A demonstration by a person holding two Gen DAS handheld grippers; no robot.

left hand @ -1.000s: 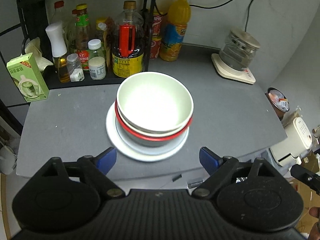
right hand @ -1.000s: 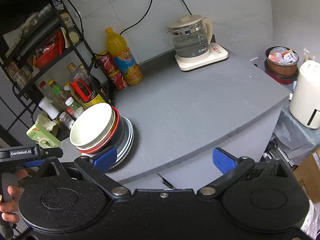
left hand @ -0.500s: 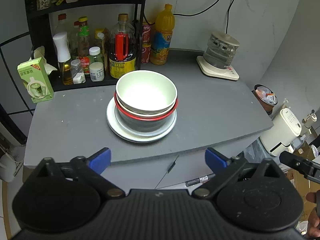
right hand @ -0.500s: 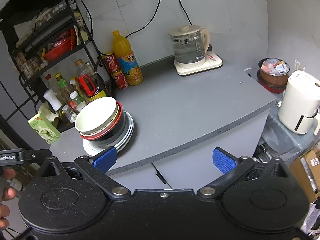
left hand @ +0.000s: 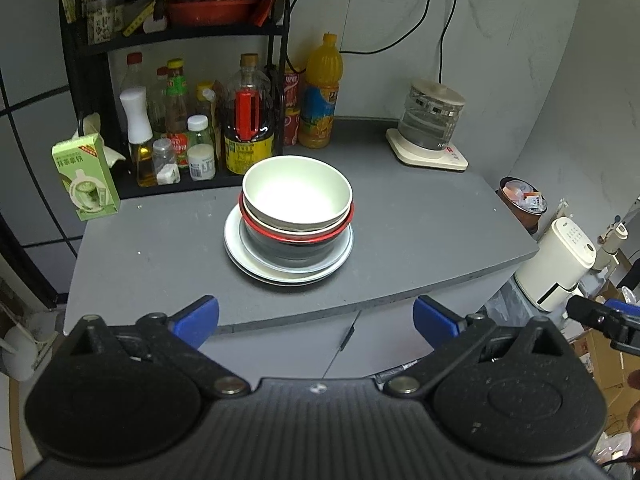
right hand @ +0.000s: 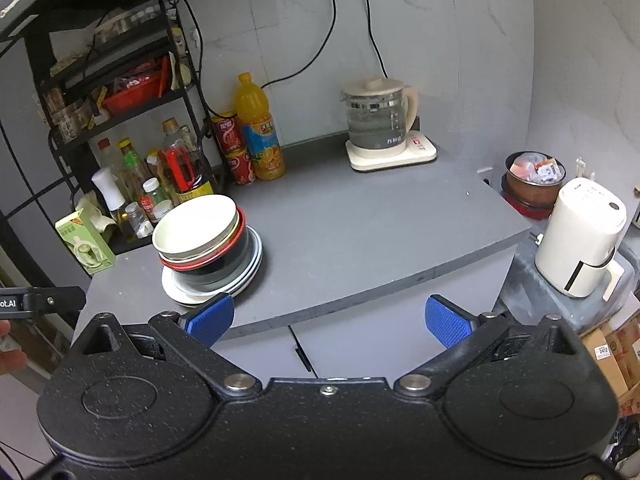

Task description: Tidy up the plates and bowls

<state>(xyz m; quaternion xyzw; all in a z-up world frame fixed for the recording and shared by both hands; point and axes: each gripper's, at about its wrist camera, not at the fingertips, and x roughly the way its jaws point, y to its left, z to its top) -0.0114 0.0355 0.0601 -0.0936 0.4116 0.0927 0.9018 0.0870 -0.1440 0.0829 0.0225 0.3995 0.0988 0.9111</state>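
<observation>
Both the left claw [left hand: 316,318] and right claw [right hand: 328,318] gape wide and empty; ahead of them, nested bowls [left hand: 297,200] sit stacked on plates [left hand: 240,252].

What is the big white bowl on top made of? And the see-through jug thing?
The top bowl looks like matte ceramic or melamine: dull, even cream surface, so hard to tell which. The kettle body looks like glass, clear and shiny, with a cream plastic-looking lid.

Black tongs [left hand: 316,318], blue ribbed pads [right hand: 210,319]
</observation>
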